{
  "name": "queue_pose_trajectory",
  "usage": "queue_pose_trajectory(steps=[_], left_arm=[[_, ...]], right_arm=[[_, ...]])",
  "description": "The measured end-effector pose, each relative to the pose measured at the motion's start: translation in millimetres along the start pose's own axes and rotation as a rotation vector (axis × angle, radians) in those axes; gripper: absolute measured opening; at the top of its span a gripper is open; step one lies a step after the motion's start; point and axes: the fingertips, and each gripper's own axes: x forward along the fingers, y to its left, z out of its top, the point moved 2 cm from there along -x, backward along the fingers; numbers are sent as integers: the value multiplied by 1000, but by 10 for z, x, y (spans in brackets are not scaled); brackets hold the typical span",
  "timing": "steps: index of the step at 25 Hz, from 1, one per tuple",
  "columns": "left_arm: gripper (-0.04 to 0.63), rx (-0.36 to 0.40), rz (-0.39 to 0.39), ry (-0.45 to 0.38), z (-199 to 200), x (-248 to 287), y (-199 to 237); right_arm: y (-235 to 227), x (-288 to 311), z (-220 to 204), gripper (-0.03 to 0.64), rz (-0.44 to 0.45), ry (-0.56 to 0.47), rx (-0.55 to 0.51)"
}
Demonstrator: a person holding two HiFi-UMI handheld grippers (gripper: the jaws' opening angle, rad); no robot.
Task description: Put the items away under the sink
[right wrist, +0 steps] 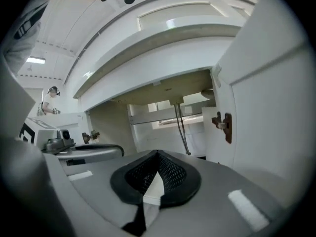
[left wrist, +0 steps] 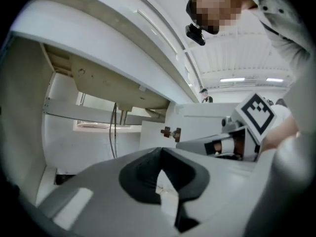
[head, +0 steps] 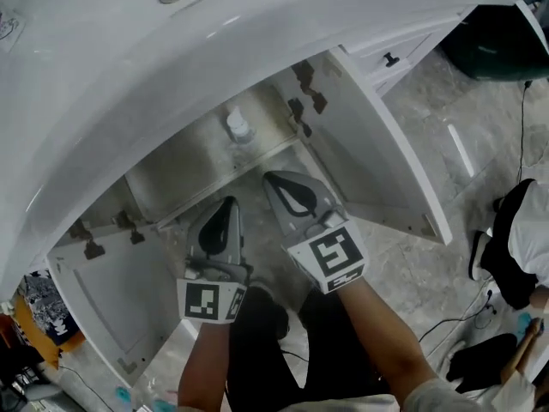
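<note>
The cabinet under the white sink (head: pixel 257 50) stands open, both doors swung out. Inside, on its floor (head: pixel 189 166), a bottle with a white cap (head: pixel 237 127) stands near the back. My left gripper (head: pixel 225 204) is at the cabinet's front edge, shut, nothing between its jaws (left wrist: pixel 160 150). Just to its right, my right gripper (head: pixel 274 178) reaches slightly further in, also shut and holding nothing (right wrist: pixel 158 153). The bottle does not show in either gripper view.
The right door (head: pixel 386 170) and left door (head: pixel 103 290) flank the opening, hinges on their inner sides. Thin hoses (right wrist: pixel 180 125) hang down at the cabinet's back. A drawer with a black knob (head: pixel 390 58) is right of the cabinet. A person (head: pixel 523 239) sits at far right.
</note>
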Motion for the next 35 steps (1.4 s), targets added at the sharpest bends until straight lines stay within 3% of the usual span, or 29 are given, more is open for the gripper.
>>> queue_pose_trajectory(steps=[5,13,18,28,35], left_arm=[[9,-69,-10,61,868,-411,-208],[9,-48,-50,108,2233,-1011,-434],[9,-33,-87,91,2941,-1293,-558],[9,-35,-111,77,4005,-1756,-854],[9,-29,-100,57,4505,-2089,-1015]], right_arm=[[340,-549,731,-2,49,62,-29],[530,-1442,2075,-2,19,87,-73],[600,-1959,2869,-2,-13,54,-157],[670,-3150,3643,-2,-143,59,-97],[653,-3794,4137,-2,-228,45,-92]])
